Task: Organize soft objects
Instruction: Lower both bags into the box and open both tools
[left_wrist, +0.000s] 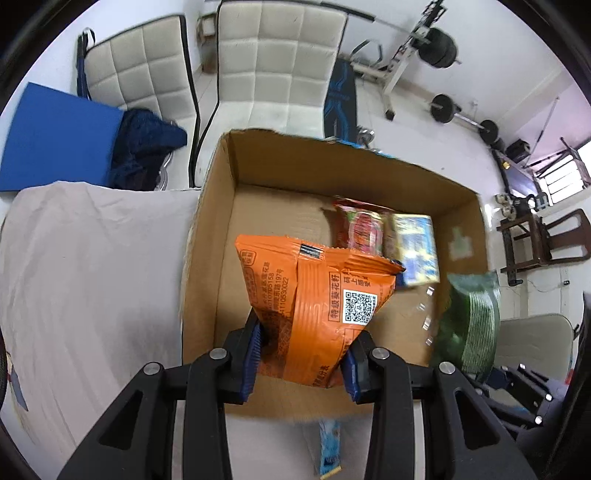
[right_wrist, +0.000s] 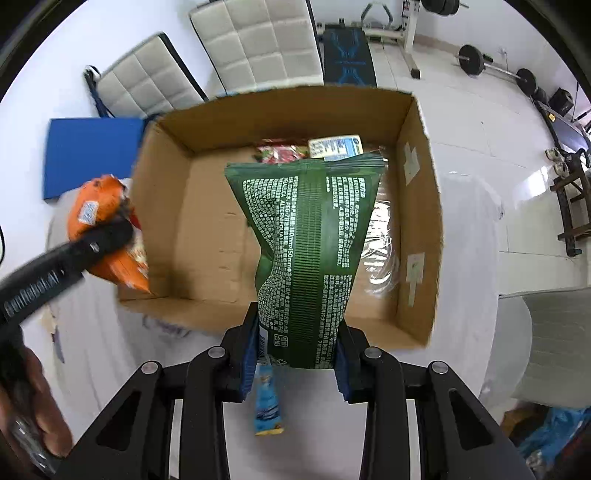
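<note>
The fingers (left_wrist: 253, 354) of the left gripper (left_wrist: 301, 360) pinch the bottom edge of an orange bag (left_wrist: 314, 295), one blue pad on each side, so the bag stands up in front of the camera with its sealed top free. The right gripper (right_wrist: 295, 360) does the same with a green bag (right_wrist: 306, 251): its fingers (right_wrist: 251, 350) press the lower end and the bag rises between them. I think both bags are held by the edge because they are soft and would fold if held in the middle.

Both bags hang over or near a cardboard box (right_wrist: 417, 229) that sits open on a cloth-covered table (left_wrist: 92, 258). The orange bag is at the box's left side and the green one above its near wall. On the box floor, at the far side, a red packet (left_wrist: 360, 225) and a blue-and-yellow packet (left_wrist: 415, 247) already lie touching each other, and something of clear plastic (right_wrist: 384, 236) lies against the right wall.

A small light-blue packet (right_wrist: 267, 404) lies on the table just before the box, not yet collected. It seems the two bags are about to be released into the box, where much free floor remains.
</note>
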